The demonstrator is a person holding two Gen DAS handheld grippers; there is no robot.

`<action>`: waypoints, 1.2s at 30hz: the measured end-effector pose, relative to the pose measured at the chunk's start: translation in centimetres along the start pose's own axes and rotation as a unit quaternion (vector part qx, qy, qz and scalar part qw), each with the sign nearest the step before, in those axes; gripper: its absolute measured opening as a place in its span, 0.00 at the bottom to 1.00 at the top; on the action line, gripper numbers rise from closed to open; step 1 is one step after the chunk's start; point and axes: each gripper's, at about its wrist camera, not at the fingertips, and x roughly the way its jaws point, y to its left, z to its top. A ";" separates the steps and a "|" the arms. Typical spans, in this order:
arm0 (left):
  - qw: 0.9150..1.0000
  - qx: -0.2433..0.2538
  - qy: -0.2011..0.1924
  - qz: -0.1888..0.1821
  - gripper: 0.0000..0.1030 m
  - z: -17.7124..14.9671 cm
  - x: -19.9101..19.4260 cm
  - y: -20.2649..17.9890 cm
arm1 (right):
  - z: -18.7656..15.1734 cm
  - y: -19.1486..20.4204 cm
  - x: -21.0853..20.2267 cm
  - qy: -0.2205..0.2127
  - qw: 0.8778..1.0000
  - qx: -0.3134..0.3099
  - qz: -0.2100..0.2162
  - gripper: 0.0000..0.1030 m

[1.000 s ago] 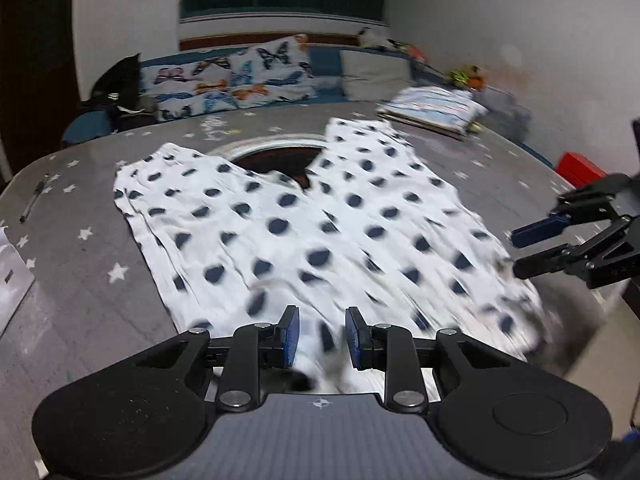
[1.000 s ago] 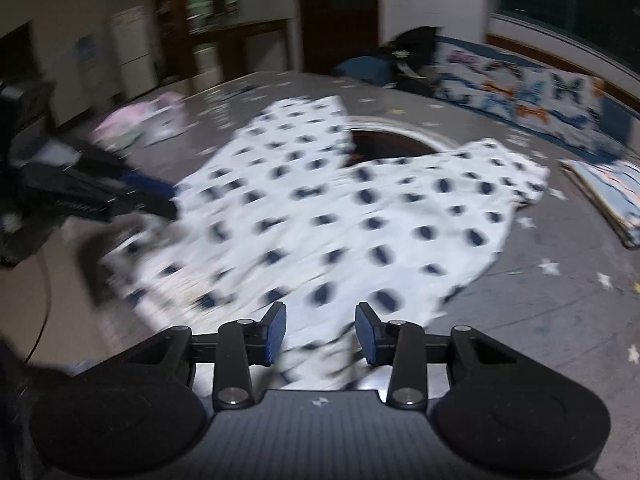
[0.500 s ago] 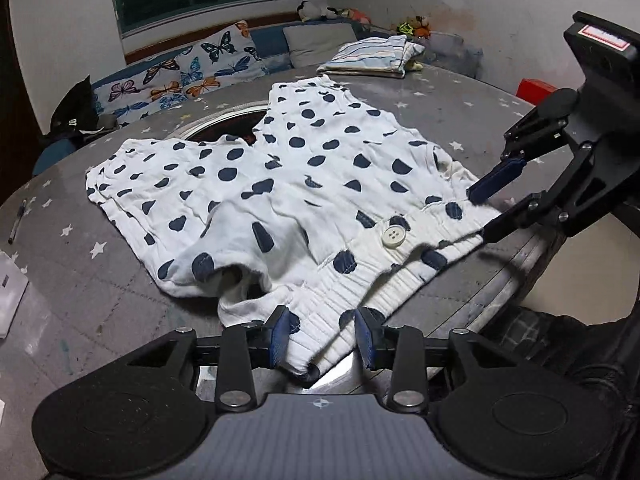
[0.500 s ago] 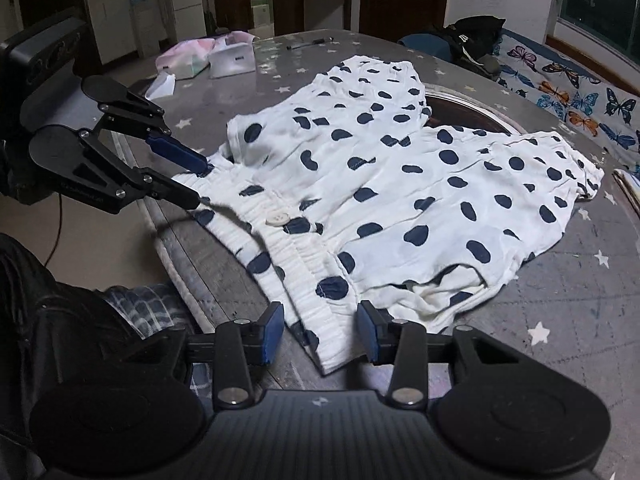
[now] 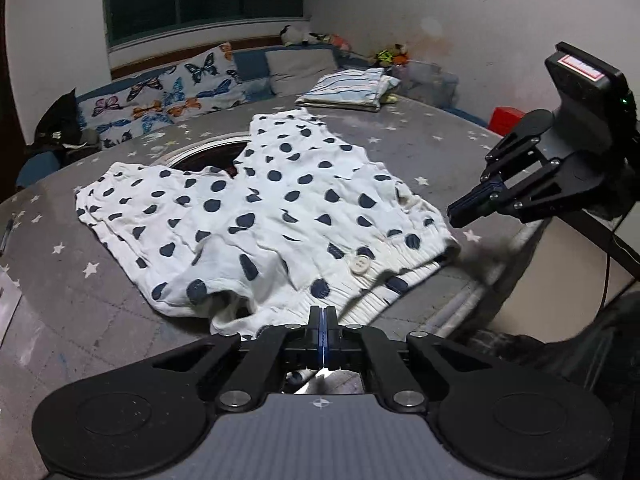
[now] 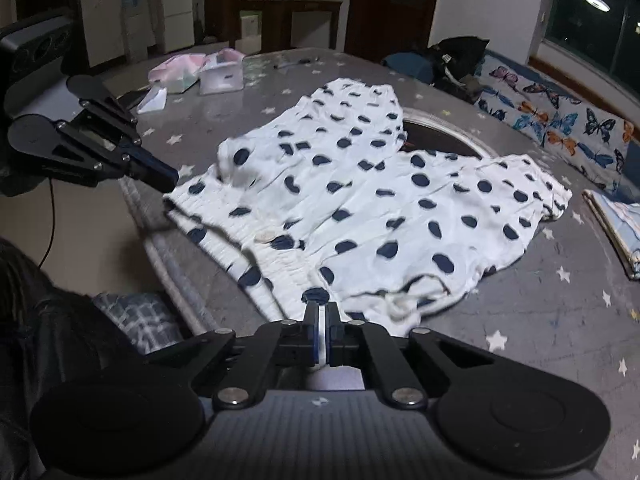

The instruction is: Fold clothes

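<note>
White shorts with dark blue dots [image 5: 280, 200] [image 6: 360, 200] lie spread on the grey star-patterned table [image 5: 80, 292], with the ribbed waistband and its white button [image 5: 361, 264] along the near edge. My left gripper [image 5: 324, 314] is shut at one end of the waistband, and cloth shows under its fingers. In the right wrist view the same left gripper [image 6: 170, 178] touches the far waistband corner. My right gripper [image 6: 320, 312] is shut with white cloth pinched between its pads. From the left wrist view the right gripper [image 5: 456, 216] sits at the other corner.
A folded striped cloth [image 5: 348, 88] lies at the table's far side, by butterfly cushions [image 5: 168, 96] and a red box [image 5: 508, 114]. A dark round opening [image 5: 208, 152] is partly under the shorts. Pink-white containers [image 6: 192, 72] stand far off. A person's legs [image 6: 132, 316] are below the table edge.
Both grippers stood open around the waistband half a second ago; now both have shut on it. The two hands shifted slightly and rolled.
</note>
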 end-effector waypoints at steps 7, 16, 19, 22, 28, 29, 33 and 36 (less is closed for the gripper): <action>0.999 0.024 0.013 0.037 0.39 -0.9 1.0 -0.5 | -0.4 0.4 0.7 0.000 1.000 0.000 0.007 0.12; 0.997 0.054 0.027 0.051 0.30 -1.7 2.8 -0.9 | -0.6 1.1 3.5 0.014 1.000 -0.027 0.002 0.32; 0.998 0.050 0.026 0.039 0.05 -1.5 2.8 -0.7 | -0.7 1.2 3.6 0.009 0.999 -0.031 0.000 0.30; 0.998 0.048 0.018 0.030 0.00 -0.9 2.0 -0.9 | -0.7 0.9 3.5 0.009 1.000 -0.023 0.002 0.16; 0.999 0.032 -0.010 -0.022 0.00 0.3 -1.1 -1.1 | -0.1 0.7 0.1 -0.018 0.999 -0.029 -0.002 0.02; 0.999 0.038 -0.007 -0.013 0.00 0.2 -1.0 -1.2 | -0.1 0.6 -0.3 -0.019 0.999 -0.028 -0.001 0.02; 0.999 0.028 0.010 0.012 0.03 -0.2 0.5 -0.8 | -0.4 0.4 -0.8 -0.012 1.000 -0.024 -0.004 0.02; 0.999 0.041 0.018 0.024 0.14 -0.7 1.1 -0.9 | -0.6 0.6 -0.2 -0.009 1.000 -0.023 -0.002 0.04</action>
